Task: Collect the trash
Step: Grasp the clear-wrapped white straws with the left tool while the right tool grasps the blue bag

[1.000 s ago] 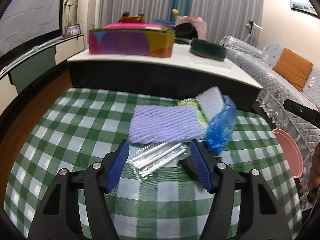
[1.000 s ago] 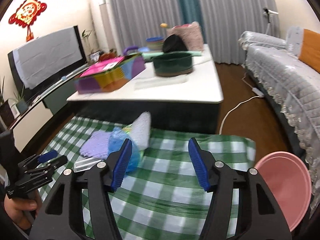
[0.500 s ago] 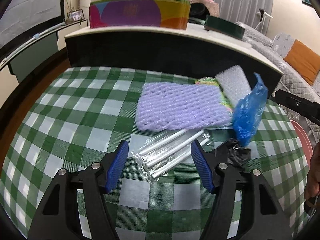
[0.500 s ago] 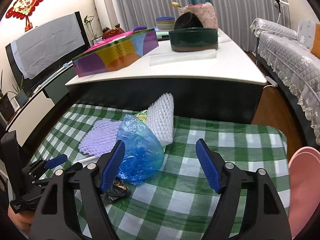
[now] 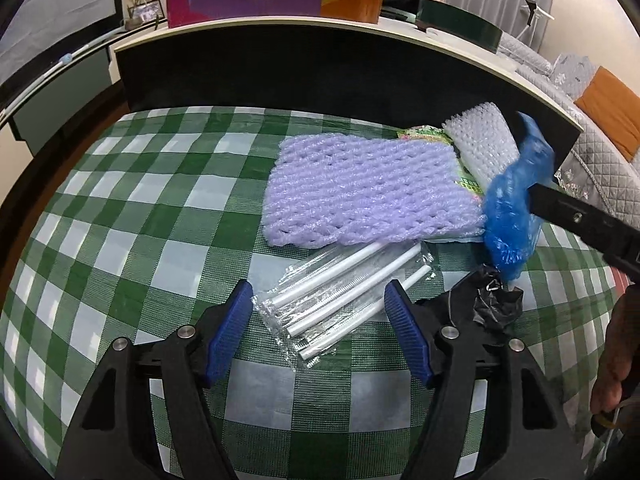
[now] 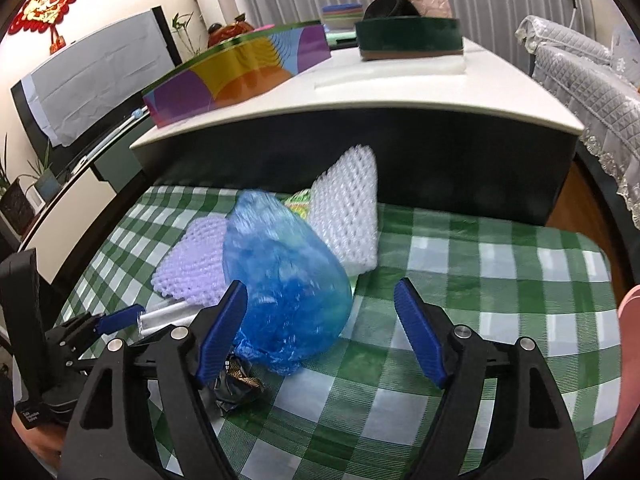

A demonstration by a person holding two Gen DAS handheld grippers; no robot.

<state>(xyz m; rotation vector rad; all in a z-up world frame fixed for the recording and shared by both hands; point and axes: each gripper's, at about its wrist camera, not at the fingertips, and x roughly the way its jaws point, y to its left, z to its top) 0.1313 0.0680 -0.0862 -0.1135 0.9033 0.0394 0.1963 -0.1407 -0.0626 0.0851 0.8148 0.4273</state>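
Hovering low over the green-and-white checked tablecloth (image 5: pixel 120 216), the left gripper (image 5: pixel 318 304) has its blue pads spread and still parting; the near end of the clear cellophane pack of white straws (image 5: pixel 344 300) lies between them, and no pad presses on it. Just right of that gripper sits a crumpled black plastic wrapper (image 5: pixel 494 306).

The right gripper (image 6: pixel 320 312) also stands wide, holding nothing. Its left pad is up against the near side of the translucent blue plastic bag (image 6: pixel 288 280), though I cannot tell whether it touches; the right pad has only cloth near it.

Trash cluster, outward from the tongs: flat lilac foam net sleeve (image 5: pixel 368 192) just beyond the straws, overlapping their far end; a green printed wrapper (image 5: pixel 424 134) under it; a white foam net sleeve (image 6: pixel 348 216) tilted up behind the blue bag. Beyond the cloth, a white-topped dark table (image 6: pixel 400 92) carries a multicoloured box (image 6: pixel 240 72) and a dark green container (image 6: pixel 408 36).
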